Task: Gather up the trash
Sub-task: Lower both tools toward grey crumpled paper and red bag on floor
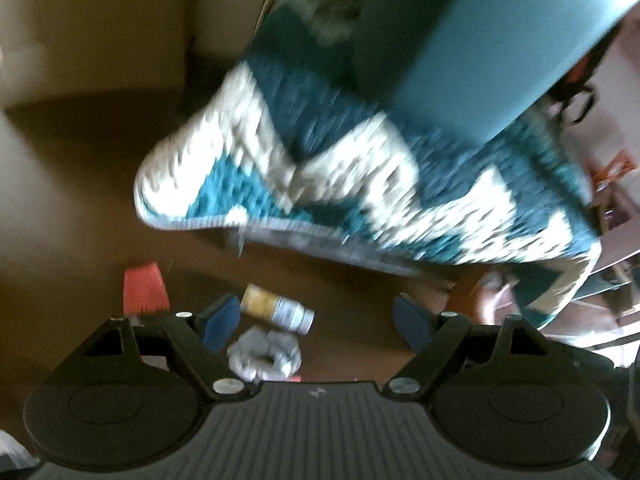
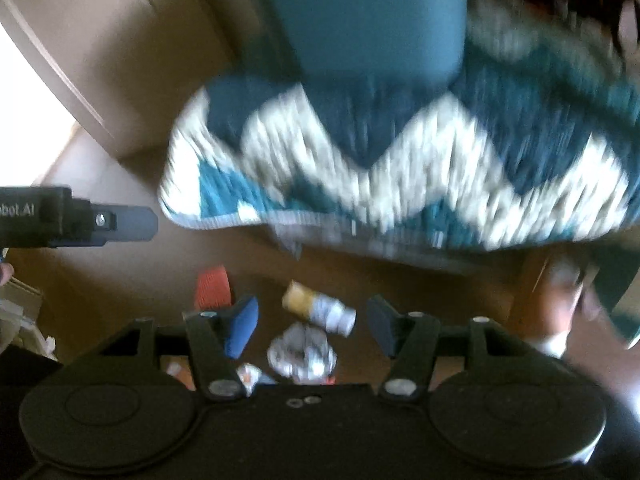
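Both views are blurred by motion. Trash lies on the brown floor: a small bottle [image 1: 278, 309] with a tan label lying on its side, a crumpled grey-white wad [image 1: 266, 354] just in front of it, and a red cup-like piece [image 1: 145, 289] to the left. My left gripper [image 1: 316, 322] is open and empty above the bottle and wad. In the right wrist view the bottle [image 2: 320, 309], the wad [image 2: 302, 354] and the red piece [image 2: 213, 286] show the same way. My right gripper [image 2: 314, 324] is open and empty above them. The left gripper's body [image 2: 80, 218] shows at the left edge.
A teal-and-white zigzag rug [image 1: 360, 168] lies beyond the trash, with a teal furniture piece [image 1: 480, 40] standing on it. A beige door or wall [image 2: 100, 60] is at the far left. Small scraps [image 2: 250, 376] lie near the right gripper's base. Clutter sits at the right edge [image 1: 616, 168].
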`<action>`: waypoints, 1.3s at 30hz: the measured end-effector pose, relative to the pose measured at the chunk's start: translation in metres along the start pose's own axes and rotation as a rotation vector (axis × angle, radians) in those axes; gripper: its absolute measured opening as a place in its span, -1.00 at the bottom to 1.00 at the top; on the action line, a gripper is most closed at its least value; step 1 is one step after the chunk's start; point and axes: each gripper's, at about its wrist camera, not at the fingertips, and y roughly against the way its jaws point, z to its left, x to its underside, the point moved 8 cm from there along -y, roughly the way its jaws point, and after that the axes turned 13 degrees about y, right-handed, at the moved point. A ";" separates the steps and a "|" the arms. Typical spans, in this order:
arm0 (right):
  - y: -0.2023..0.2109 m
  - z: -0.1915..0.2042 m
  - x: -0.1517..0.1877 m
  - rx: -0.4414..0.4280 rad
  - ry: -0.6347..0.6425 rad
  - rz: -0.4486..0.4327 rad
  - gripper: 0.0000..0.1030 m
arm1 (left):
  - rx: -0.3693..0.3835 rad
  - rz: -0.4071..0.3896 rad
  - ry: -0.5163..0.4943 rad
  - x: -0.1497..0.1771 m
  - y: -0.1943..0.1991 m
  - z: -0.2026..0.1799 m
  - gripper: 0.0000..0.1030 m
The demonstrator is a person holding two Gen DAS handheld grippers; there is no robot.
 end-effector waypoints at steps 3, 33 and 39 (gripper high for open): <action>-0.047 0.000 0.031 -0.024 -0.044 0.086 0.19 | -0.052 0.091 0.040 0.012 -0.050 0.018 0.63; -0.286 0.015 0.200 -0.187 -0.036 0.682 0.21 | -0.229 0.657 0.290 0.102 -0.336 0.094 0.63; -0.301 0.010 0.201 -0.215 -0.125 0.664 0.21 | -0.231 0.668 0.295 0.105 -0.354 0.098 0.61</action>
